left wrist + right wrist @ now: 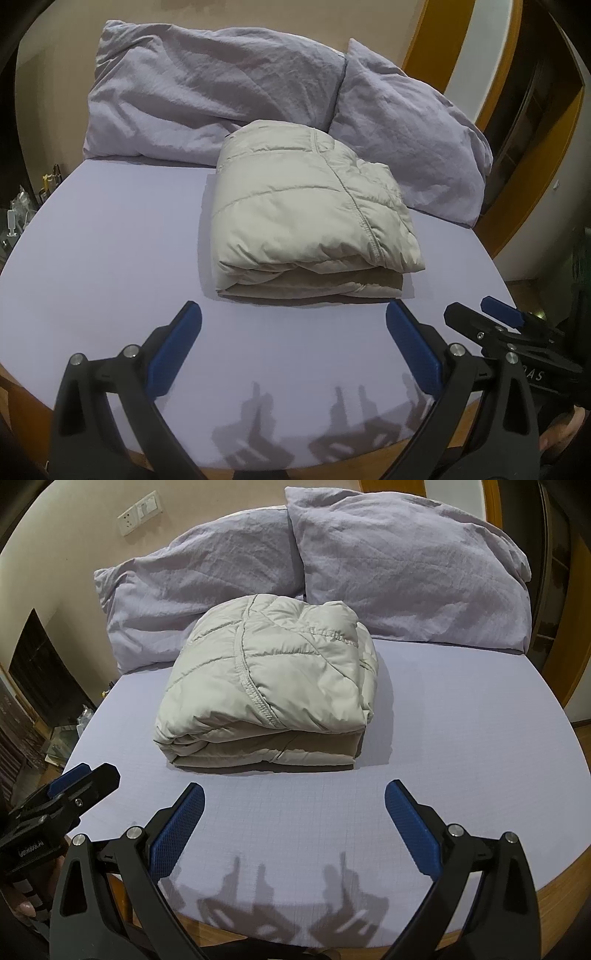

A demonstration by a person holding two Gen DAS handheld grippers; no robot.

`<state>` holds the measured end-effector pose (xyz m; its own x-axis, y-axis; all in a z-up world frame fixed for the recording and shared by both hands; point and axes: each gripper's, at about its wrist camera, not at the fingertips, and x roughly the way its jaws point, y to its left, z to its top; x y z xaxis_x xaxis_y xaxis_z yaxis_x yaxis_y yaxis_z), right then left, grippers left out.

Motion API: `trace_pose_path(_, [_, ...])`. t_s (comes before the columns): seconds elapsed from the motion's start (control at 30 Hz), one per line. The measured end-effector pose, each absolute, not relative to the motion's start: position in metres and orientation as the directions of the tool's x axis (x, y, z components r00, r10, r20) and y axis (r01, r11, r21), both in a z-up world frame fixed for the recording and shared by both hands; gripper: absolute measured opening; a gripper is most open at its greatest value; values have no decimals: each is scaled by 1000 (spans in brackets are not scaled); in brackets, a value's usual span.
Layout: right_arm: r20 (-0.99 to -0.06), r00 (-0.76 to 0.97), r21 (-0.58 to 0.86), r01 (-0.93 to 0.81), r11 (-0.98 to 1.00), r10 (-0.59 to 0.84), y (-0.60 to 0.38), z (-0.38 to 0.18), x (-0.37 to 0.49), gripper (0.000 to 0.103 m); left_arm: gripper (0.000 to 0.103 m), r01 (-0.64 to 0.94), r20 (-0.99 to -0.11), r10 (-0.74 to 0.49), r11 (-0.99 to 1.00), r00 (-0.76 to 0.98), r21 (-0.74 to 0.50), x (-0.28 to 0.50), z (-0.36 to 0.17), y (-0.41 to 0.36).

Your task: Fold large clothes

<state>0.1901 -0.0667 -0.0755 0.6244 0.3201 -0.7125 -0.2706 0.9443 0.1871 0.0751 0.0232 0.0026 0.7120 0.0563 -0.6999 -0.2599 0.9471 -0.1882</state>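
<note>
left gripper (293,321), jaws spread wide and holding nothing, hovers over the lavender bed sheet (110,258) near the front edge of the bed. ahead of it, centred between its blue pads and not touching them, lies the folded pale grey puffer jacket (310,218), resting flat on the sheet just in front of two lavender pillows (207,92). right gripper (294,801), likewise spread wide and empty, sits beside the left one, the jacket (269,690) ahead of it, slightly to its left.
</note>
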Motion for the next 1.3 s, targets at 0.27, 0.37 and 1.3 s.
trace_pose_path(0.27, [-707,629,191,-269,944,323,-67,-74,189,100,100,-271,-704,64,944,708,-187,74,2,25])
trace_pose_path(0.37, [-707,629,191,-269,944,322,-67,-74,190,100,100,-267,-703,64,946,708,-183,74,2,24])
trace_pose_path(1.3, [-709,627,192,-268,944,322,-69,-74,191,100,100,-261,-703,65,949,708,-175,75,4,21])
